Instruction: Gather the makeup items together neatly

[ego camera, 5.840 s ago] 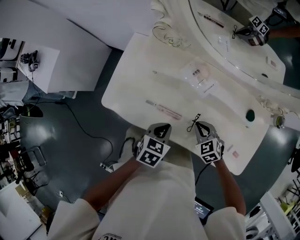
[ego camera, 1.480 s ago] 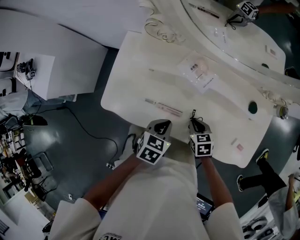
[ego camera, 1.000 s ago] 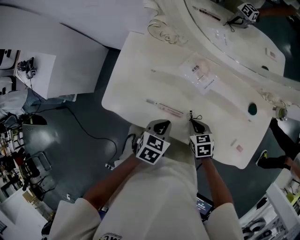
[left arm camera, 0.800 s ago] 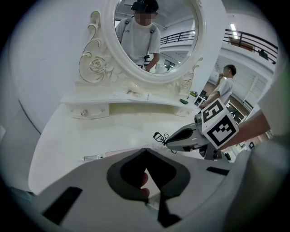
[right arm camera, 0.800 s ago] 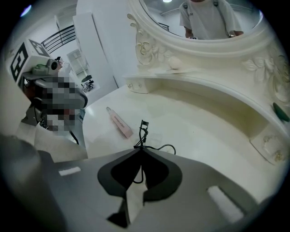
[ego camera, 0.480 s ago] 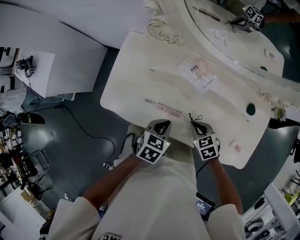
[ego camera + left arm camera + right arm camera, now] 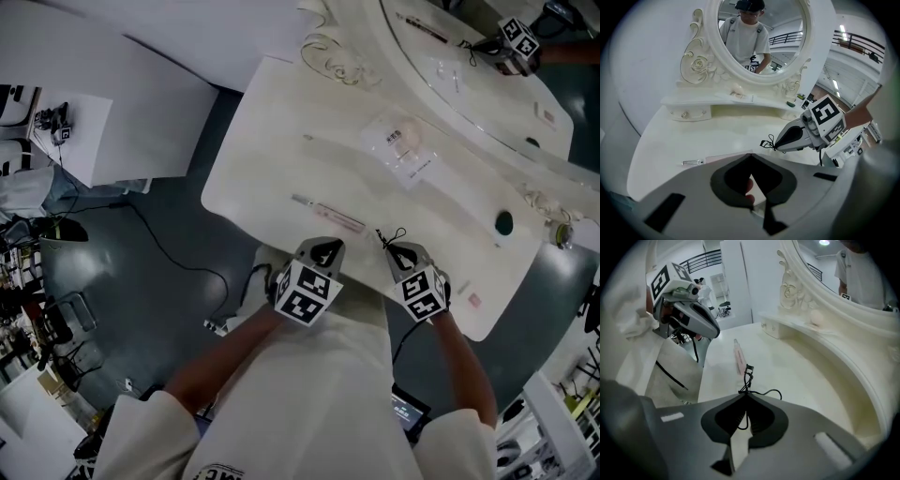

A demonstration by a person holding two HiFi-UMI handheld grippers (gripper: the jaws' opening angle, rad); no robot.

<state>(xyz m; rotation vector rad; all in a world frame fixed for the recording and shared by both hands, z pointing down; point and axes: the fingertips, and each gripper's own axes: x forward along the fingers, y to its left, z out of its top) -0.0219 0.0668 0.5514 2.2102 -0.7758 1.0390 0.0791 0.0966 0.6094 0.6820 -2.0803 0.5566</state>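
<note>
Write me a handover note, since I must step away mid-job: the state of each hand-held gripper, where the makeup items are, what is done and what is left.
Right hand-held gripper: shut on the black eyelash curler, at the table's near edge.
Left hand-held gripper: shut, empty, next to the right one.
On the dressing table: pink tube near the front, clear packet mid-table, small pink item at the right end.
Done: curler in the grip.
Left: the items lie apart and need gathering into one neat group.
</note>
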